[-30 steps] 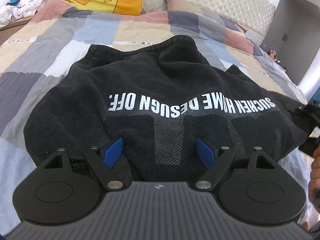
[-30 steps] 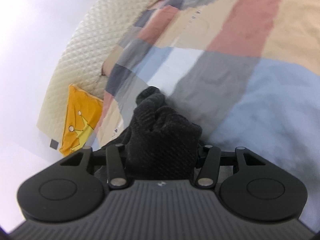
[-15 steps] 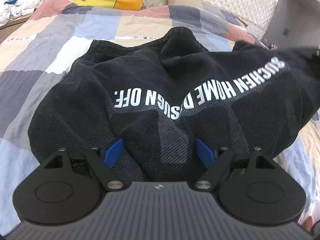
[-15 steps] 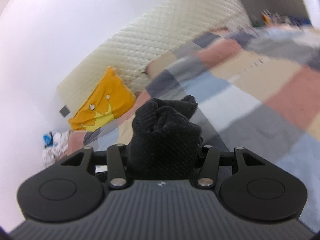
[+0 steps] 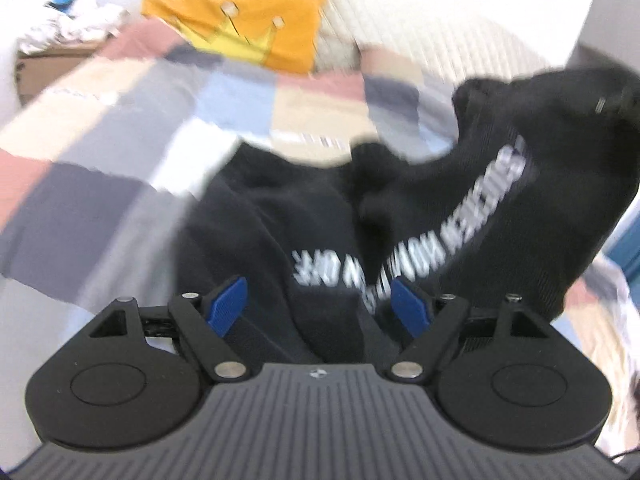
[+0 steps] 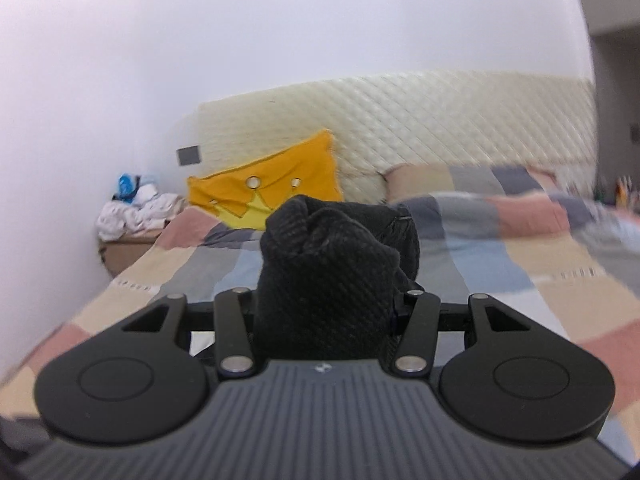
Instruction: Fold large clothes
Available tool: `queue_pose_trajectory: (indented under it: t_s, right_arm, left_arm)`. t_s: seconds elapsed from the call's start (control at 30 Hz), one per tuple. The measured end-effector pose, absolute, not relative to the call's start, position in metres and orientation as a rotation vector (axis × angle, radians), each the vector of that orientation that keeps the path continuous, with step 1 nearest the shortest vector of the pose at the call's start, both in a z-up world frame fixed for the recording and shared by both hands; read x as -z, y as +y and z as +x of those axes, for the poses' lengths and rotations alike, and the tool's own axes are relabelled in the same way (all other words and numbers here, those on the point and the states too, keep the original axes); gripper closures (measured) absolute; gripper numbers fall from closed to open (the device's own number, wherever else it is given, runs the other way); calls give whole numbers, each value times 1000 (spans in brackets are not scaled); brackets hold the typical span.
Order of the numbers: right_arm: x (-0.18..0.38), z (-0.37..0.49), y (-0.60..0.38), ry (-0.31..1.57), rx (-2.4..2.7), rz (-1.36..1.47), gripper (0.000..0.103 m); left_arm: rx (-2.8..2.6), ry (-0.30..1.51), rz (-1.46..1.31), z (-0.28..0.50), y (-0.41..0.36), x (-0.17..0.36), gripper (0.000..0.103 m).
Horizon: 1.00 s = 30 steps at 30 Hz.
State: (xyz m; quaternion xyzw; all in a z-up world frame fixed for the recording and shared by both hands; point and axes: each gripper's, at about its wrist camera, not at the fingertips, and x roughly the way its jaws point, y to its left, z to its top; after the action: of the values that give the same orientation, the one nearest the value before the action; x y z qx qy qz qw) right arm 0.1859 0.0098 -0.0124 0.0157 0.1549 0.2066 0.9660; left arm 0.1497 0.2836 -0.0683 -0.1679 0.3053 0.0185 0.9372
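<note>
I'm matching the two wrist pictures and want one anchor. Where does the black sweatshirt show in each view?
Left wrist: the black sweatshirt fills the centre and right, its right side lifted, fabric running down between the left gripper fingers.
Right wrist: a bunched wad at centre, clamped in the right gripper.
Shared landmark: the orange crown pillow against the headboard.

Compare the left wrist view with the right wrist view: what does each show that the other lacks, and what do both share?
Only the left wrist view shows the white lettering across the black garment, the left gripper with blue fingers, and the garment's right side lifted off the bed.

Only the right wrist view shows the right gripper shut on a bunched wad of the garment, with the tall white wall behind.

Both share the patchwork bedspread, yellow crown pillow and quilted headboard.
</note>
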Motion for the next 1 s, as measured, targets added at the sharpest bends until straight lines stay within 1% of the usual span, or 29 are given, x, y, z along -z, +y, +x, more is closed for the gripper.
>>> queue_pose_trajectory:
  t_s: [0.23,0.37,0.43,0.7,0.9,1.0]
  right_arm:
    - [21,162,78,230,-488,-137,50]
    - [38,142,122,182,-531,-255,50]
    - [50,131,142,165,-564,-303,50]
    - [109,91,206,123,-686,-542,52]
    - [152,72,217,107,-759,-703,52]
    - [155,67,214,79,-759,-736,52]
  left_arm:
    - [-82,423,-466,98,349,20,20]
    - [-84,314,-571,73,385,11,20]
    - [-71,294,-619,67,396,12,20]
    - [-10,306,-723,69,412,27,20]
    - [19,363,-767,86,416,51,20]
    - [43,408,-808,97,417,67,20]
